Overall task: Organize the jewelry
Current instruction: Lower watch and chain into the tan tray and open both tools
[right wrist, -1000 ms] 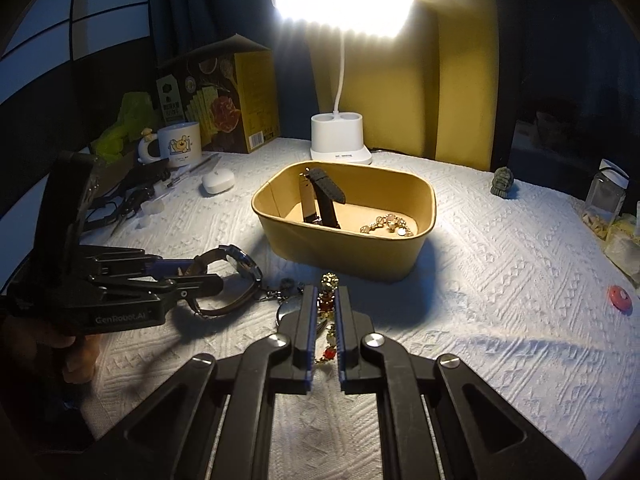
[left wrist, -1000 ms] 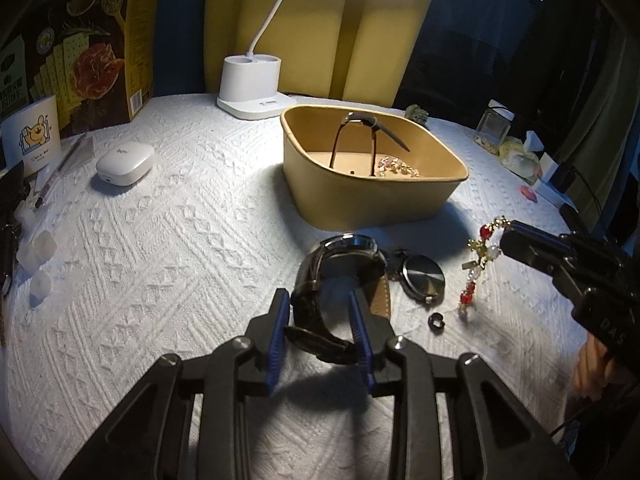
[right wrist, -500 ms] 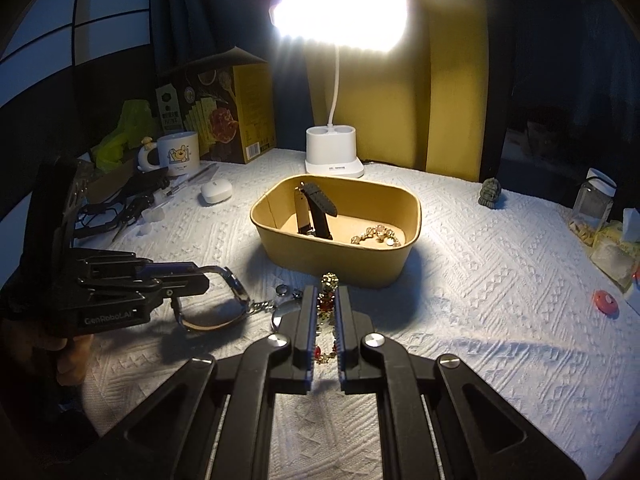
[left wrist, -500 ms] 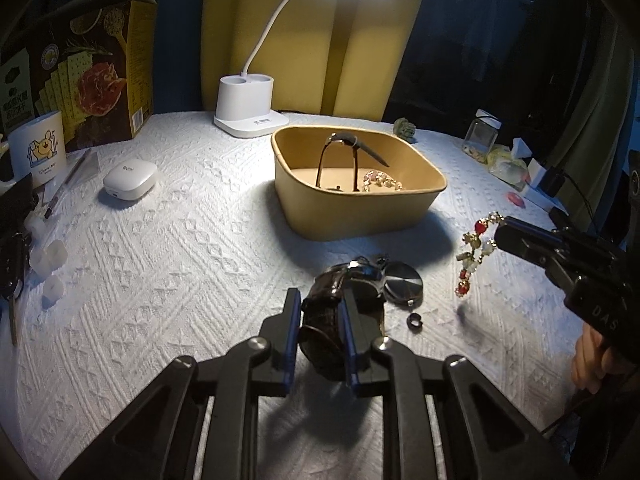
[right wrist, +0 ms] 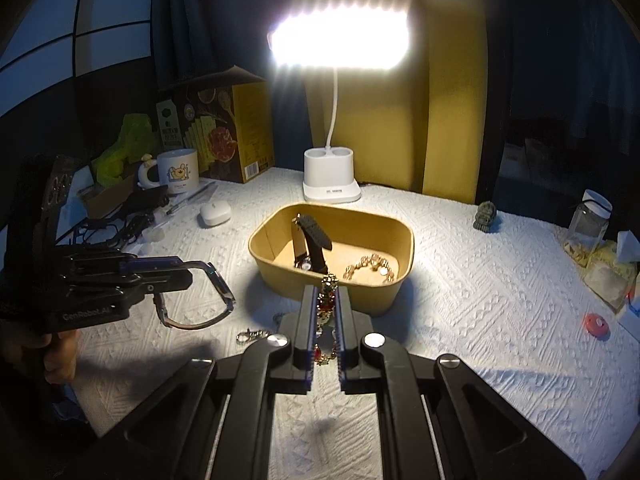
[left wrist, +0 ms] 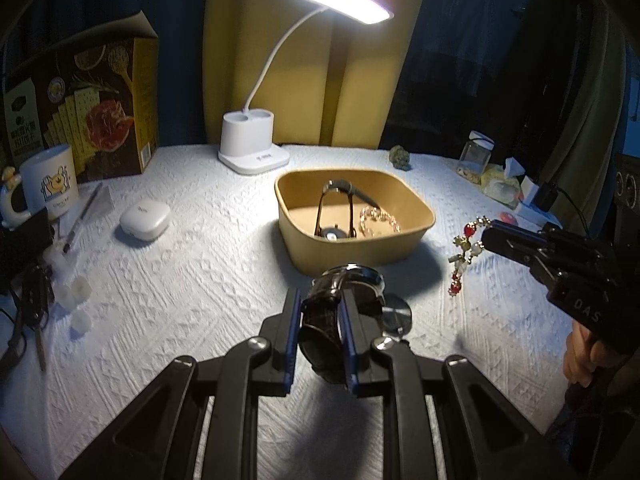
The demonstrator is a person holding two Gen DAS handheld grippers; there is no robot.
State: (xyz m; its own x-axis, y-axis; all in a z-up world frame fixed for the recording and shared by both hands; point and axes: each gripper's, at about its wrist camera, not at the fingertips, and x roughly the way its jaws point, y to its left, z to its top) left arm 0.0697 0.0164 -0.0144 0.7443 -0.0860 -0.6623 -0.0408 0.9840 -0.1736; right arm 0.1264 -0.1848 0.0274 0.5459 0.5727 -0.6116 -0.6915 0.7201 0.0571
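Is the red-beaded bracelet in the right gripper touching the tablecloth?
Apart. In the left wrist view the red-beaded bracelet dangles from the right gripper, its lowest bead hanging clear above the tablecloth.

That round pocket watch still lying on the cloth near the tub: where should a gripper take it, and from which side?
Judging from the left wrist view, the pocket watch lies flat on the tablecloth, so its face offers no purchase. Probably best to come from above and pinch across the thin rim, or take the clasp chain trailing beside it. Both grippers are full now.
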